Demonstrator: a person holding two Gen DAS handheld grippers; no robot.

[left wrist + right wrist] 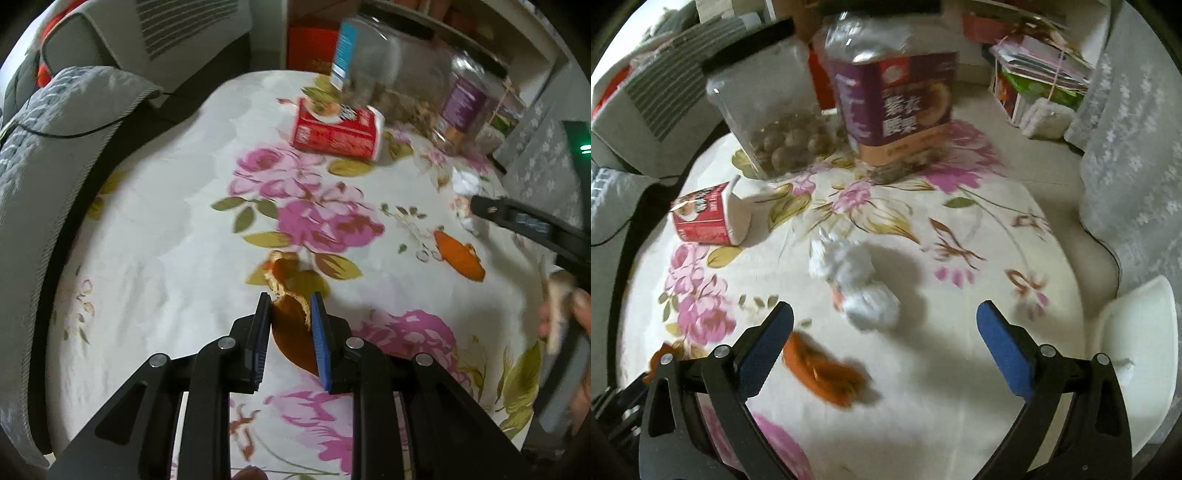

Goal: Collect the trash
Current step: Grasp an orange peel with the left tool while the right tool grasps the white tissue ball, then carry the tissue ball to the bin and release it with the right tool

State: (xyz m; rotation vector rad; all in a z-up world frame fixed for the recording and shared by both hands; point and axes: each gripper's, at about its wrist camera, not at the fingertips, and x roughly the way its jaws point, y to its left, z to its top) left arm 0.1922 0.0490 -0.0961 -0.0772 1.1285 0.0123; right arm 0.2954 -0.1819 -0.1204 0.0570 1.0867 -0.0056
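My left gripper [290, 297] is shut on a curled orange peel [291, 328], lifted a little off the floral tablecloth [166, 258]. A second orange peel [460, 254] lies flat to the right, near one black finger of the right gripper [491, 210]. In the right wrist view, my right gripper [885, 305] stands open wide above the cloth. Crumpled white tissue [857, 280] lies just ahead of its fingertips, untouched. The flat orange peel [823, 369] lies beside its left finger. Nothing is between the pads.
A red carton [705, 218] lies on its side at the left. Behind stand a clear jar of nuts [775, 122] and a purple-labelled jar [894, 103]. A white container [1137, 332] sits off the table's right edge. A grey cushioned chair [55, 147] is on the left.
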